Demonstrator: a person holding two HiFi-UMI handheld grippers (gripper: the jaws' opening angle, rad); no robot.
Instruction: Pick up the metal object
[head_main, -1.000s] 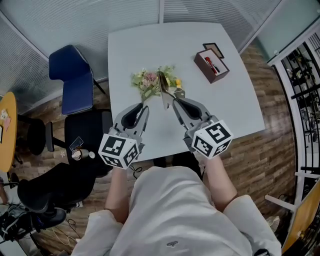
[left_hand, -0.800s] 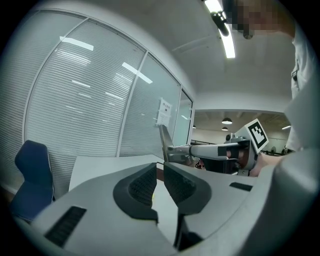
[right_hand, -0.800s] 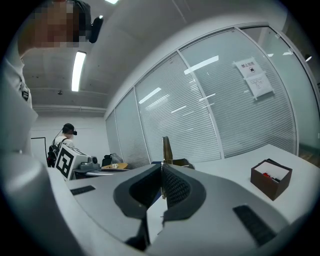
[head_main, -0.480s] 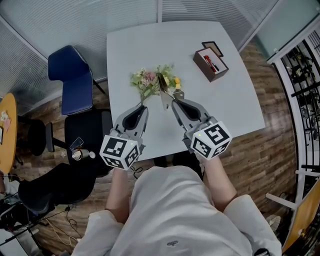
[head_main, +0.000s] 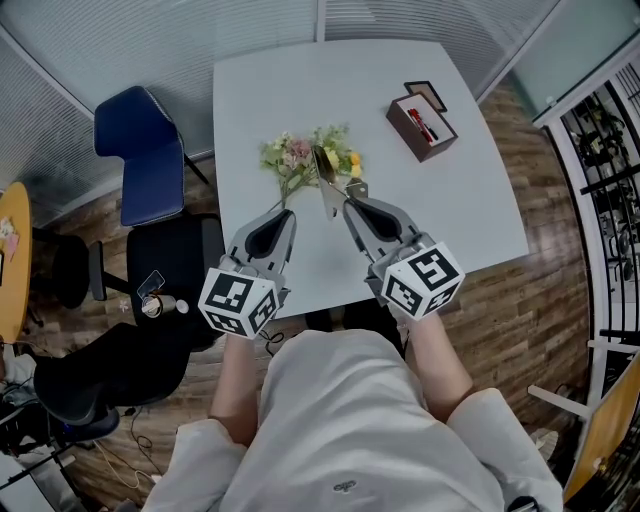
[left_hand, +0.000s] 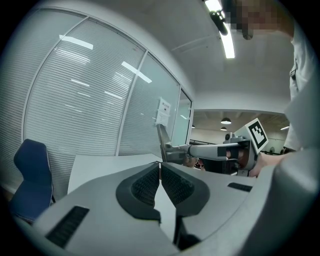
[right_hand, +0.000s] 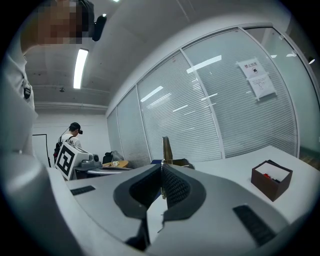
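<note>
The metal object (head_main: 326, 182) is a long flat silvery piece that sticks out over the white table (head_main: 440, 220), next to a small bunch of flowers (head_main: 298, 158). My right gripper (head_main: 349, 194) is shut on its near end. In the right gripper view the pads (right_hand: 172, 186) pinch its thin edge and the rest (right_hand: 166, 146) rises beyond the right gripper (right_hand: 161, 165). My left gripper (head_main: 287, 212) hovers to the left, a short way from the piece. Its jaws are closing, tips all but touching, with nothing between them. The left gripper view shows the left gripper (left_hand: 160, 164) below the metal object (left_hand: 161, 138).
A brown open box (head_main: 422, 125) with red items stands at the table's far right, also the box (right_hand: 271, 178) in the right gripper view. A blue chair (head_main: 148, 160) and a black chair (head_main: 160, 265) stand left of the table. Glass walls with blinds run behind.
My left gripper's jaws have drawn together from partly open to nearly touching. The right gripper and the metal piece have barely moved.
</note>
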